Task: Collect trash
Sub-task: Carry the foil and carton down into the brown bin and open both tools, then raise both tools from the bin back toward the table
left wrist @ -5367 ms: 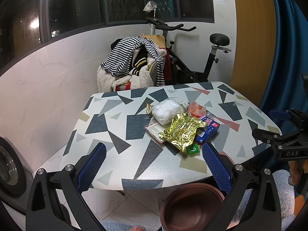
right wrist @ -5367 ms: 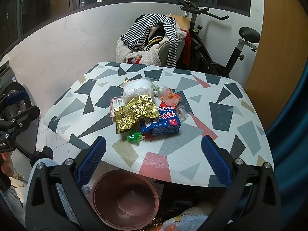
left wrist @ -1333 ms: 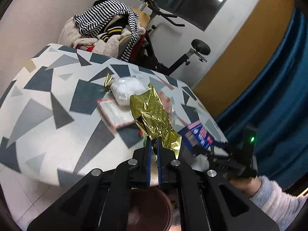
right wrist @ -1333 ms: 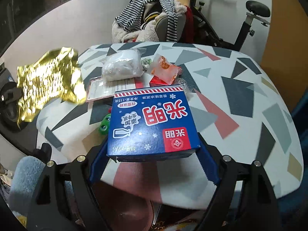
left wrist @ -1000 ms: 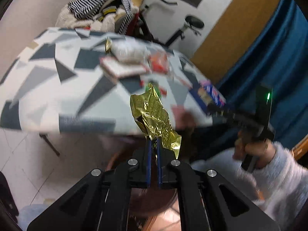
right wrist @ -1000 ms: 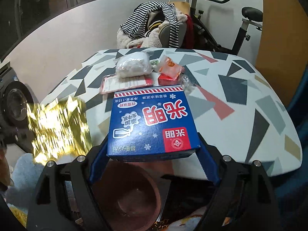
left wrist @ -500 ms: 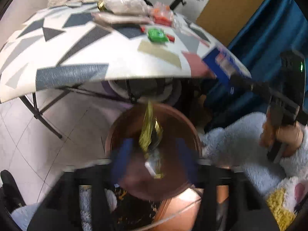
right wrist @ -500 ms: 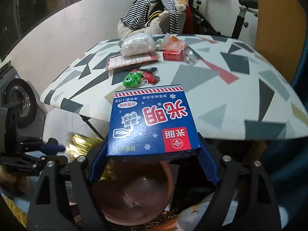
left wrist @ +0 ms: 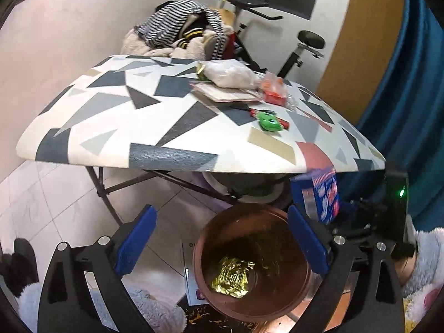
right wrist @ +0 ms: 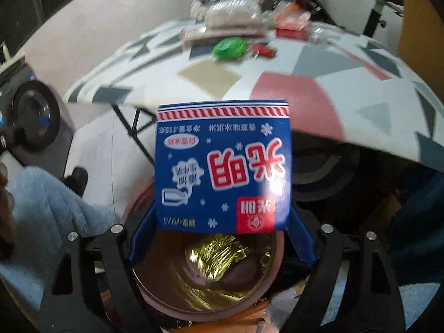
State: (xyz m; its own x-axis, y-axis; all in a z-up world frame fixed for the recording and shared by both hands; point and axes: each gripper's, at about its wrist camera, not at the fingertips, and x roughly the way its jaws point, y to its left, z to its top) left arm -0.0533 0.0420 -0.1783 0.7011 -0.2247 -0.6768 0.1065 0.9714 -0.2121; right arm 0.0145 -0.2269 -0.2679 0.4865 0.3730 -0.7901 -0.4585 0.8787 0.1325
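Right wrist view: the right gripper (right wrist: 222, 238), tilted downward, clamps a blue carton (right wrist: 223, 166) over the brown bin (right wrist: 266, 285); the left gripper (left wrist: 222, 241), its jaws just opened wide and empty, hangs above crinkled gold foil (left wrist: 231, 277).

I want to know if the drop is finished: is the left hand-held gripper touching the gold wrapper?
Apart. In the left wrist view the left hand-held gripper, jaws just opened wide, holds nothing, and the gold wrapper lies at the bottom of the brown bin.

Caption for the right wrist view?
Right hand-held gripper holds blue carton above brown bin containing gold wrapper.
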